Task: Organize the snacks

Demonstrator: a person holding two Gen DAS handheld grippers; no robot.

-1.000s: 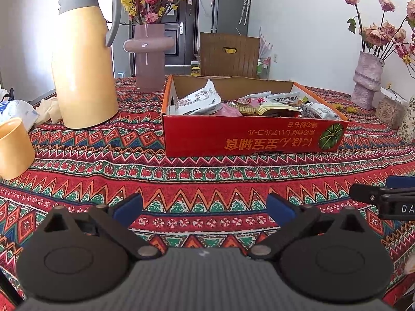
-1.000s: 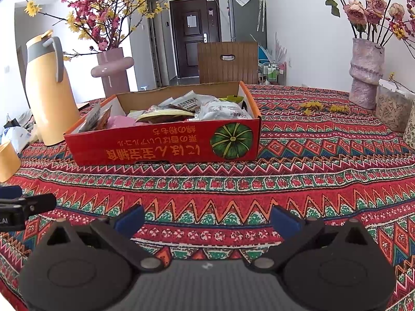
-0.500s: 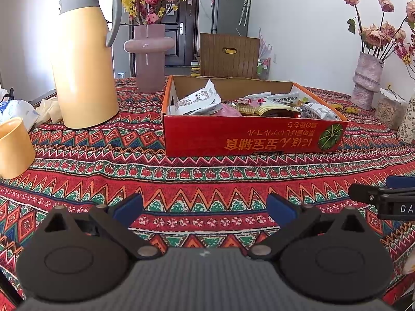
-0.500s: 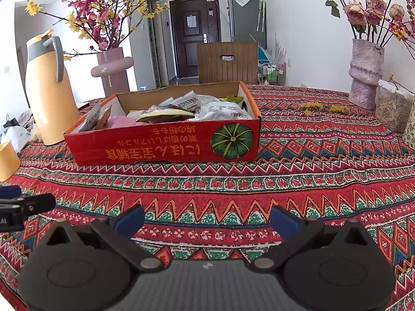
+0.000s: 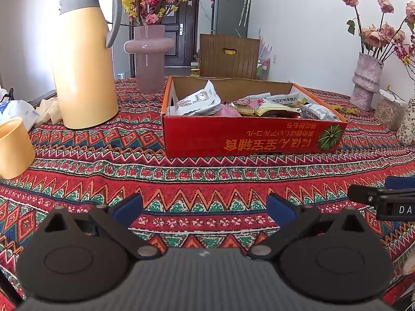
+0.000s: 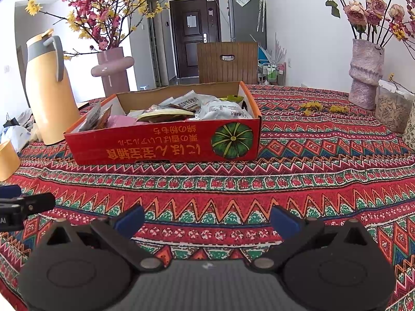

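Observation:
A shallow red cardboard box (image 5: 249,140) (image 6: 166,145) with a green pumpkin picture stands in the middle of the patterned tablecloth. Several snack packets (image 5: 199,101) (image 6: 220,108) lie piled inside it. My left gripper (image 5: 205,207) is open and holds nothing, low over the cloth, well short of the box front. My right gripper (image 6: 207,219) is also open and holds nothing, at a similar distance from the box. Each gripper's black tip shows at the edge of the other's view.
A tall yellow thermos jug (image 5: 83,59) (image 6: 49,93) stands left of the box, a yellow cup (image 5: 13,147) nearer left. A pink vase (image 5: 149,57) is behind, a rough vase (image 6: 365,75) and a jar (image 6: 391,111) far right. A wooden chair (image 6: 228,62) stands beyond.

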